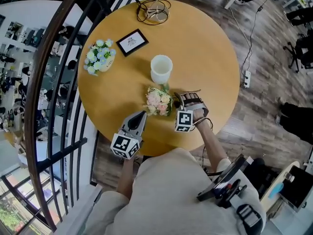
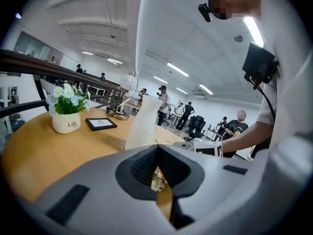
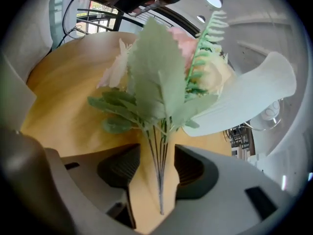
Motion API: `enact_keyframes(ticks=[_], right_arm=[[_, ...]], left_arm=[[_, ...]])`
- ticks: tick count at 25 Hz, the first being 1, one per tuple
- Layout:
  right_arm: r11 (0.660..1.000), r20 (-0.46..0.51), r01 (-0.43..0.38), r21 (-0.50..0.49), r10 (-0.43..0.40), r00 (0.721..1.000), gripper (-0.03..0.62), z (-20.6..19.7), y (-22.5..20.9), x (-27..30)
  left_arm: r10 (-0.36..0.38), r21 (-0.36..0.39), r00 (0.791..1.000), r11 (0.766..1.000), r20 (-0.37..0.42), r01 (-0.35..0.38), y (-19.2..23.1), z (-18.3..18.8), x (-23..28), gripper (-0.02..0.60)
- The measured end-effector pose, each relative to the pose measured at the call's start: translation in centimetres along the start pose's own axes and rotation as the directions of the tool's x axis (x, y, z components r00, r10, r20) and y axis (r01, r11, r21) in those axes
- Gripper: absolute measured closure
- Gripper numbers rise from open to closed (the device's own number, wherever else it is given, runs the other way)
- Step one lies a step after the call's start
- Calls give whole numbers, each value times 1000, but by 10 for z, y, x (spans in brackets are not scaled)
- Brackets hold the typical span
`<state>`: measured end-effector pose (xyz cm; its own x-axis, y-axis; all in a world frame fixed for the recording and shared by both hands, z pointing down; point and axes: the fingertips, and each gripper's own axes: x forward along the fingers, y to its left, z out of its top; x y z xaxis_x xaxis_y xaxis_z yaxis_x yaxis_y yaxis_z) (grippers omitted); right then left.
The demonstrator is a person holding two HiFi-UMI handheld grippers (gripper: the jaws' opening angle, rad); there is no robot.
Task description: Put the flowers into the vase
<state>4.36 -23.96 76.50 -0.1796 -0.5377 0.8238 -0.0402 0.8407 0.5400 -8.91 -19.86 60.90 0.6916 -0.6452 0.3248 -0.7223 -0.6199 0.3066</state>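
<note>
Left tongs shut, empty; right tongs apart, flower stems loose between.

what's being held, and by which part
Nothing: the bouquet stems sit between the right gripper's open jaws, ungripped; the left gripper is shut, empty.

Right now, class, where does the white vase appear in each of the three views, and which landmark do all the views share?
Head view: the white vase stands upright near the middle of the round wooden table.
Left gripper view: it is just left of centre, right of the potted flowers.
Right gripper view: it fills the right side, behind the flower bunch.
Shared landmark: the round wooden table.
</note>
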Motion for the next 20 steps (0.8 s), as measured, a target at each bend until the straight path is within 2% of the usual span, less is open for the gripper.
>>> enact_keyframes(ticks=[1, 2, 7, 16, 20], right_arm=[[1000, -10, 22, -16, -23, 1000, 412, -1, -3, 1], [999, -18, 42, -30, -43, 999, 539, -1, -5, 1], [996, -22, 83, -38, -84, 996, 562, 1, -6, 1], [991, -32, 129, 43, -127, 991, 562, 4, -12, -18], [986, -41, 159, 44, -157, 987, 560, 5, -14, -29]], left_arm=[[3, -2, 1000, 1000, 1, -3, 2, 0, -1, 575], [5, -2, 1000, 1000, 1, -5, 4, 1, -2, 575], [-1, 5, 1000, 1000, 3, 1, 6, 2, -2, 575], [-46, 36, 999, 998, 19, 45, -3, 8, 1, 575], [-75, 69, 996, 995, 43, 72, -6, 21, 4, 575]])
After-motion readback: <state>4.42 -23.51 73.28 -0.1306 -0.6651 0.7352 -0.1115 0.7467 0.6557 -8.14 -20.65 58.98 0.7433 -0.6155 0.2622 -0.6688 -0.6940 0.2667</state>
